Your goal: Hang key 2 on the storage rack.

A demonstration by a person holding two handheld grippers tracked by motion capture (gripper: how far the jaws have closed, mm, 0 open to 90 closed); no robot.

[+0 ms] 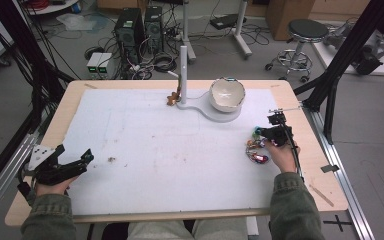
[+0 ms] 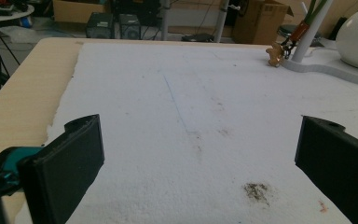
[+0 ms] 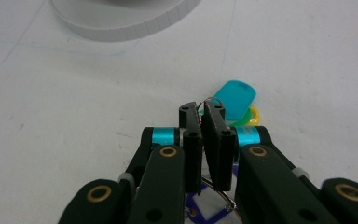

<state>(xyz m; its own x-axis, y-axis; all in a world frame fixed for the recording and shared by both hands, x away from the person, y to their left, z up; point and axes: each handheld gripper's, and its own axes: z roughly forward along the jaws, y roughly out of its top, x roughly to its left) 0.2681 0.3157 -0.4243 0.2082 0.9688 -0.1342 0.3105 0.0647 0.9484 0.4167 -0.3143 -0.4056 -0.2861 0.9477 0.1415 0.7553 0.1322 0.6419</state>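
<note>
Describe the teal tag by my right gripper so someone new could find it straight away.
Start at the white bowl at the table's far side, then come toward the right gripper. The teal tag lies just past its tips, flat and rounded, above a yellow ring.

A pale wooden bench (image 1: 300,102) filled the middle of the frame, most of its top covered by a white foam sheet (image 1: 170,150) with a few dark smudges. At upper centre a white stand (image 1: 207,107) carried a white bowl (image 1: 227,93). A cluster of coloured key tags (image 1: 256,150) lay at the sheet's right edge.
</note>
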